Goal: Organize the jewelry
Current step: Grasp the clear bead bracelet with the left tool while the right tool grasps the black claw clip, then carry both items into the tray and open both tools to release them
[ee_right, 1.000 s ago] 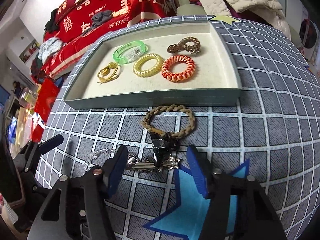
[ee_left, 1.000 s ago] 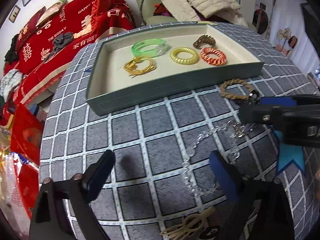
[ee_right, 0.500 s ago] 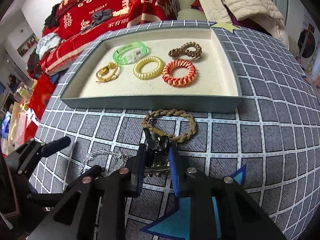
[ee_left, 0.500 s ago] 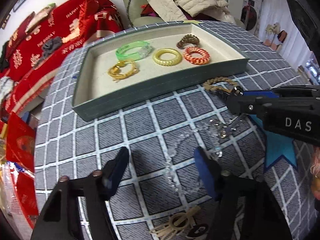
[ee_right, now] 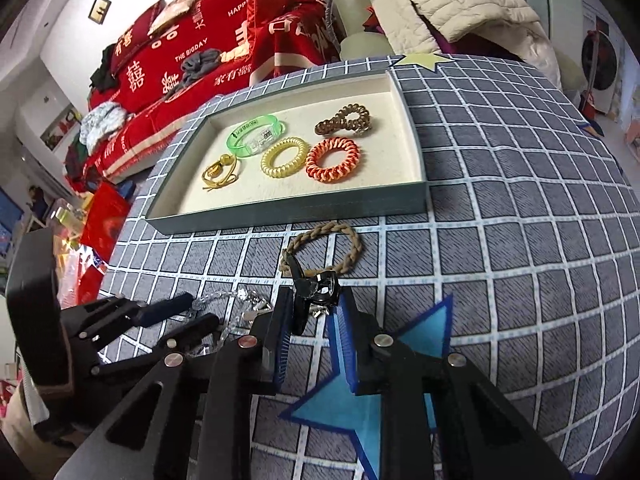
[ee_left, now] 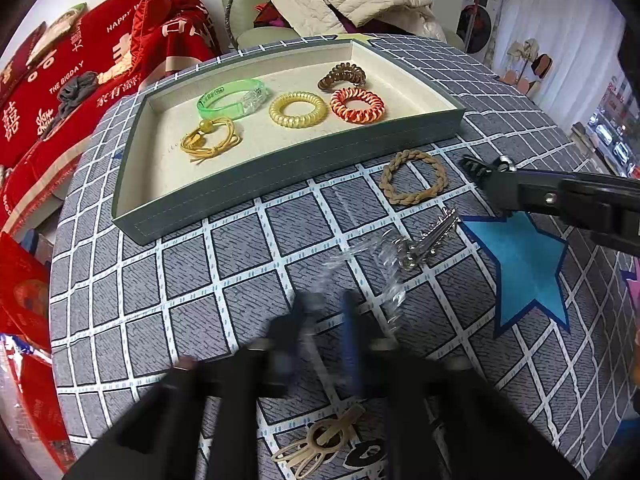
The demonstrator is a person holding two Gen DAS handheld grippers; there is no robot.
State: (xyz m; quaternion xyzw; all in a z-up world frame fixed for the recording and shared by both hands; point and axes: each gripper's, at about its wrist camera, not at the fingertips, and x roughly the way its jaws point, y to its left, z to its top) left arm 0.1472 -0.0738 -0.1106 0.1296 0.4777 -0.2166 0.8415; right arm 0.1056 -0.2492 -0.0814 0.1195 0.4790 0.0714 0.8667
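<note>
A clear bead bracelet lies on the checked tablecloth. My left gripper is blurred, with its jaws closing and pinching a strand of it. The same gripper shows low at the left of the right wrist view. My right gripper is shut on a black claw clip, held just above the cloth near a tan braided band. In the left wrist view the right gripper comes in from the right with the clip at its tip. The grey tray stands behind.
In the tray lie a green bangle, a yellow coil, an orange coil, a brown coil and a gold cord tie. Silver clips lie by the bracelet. A beige hair clip lies close in. A red-covered sofa stands beyond the table's left edge.
My left gripper went from wide open to shut around the clear bracelet. My right gripper closed on the black clip and lifted it off the silver clips.
</note>
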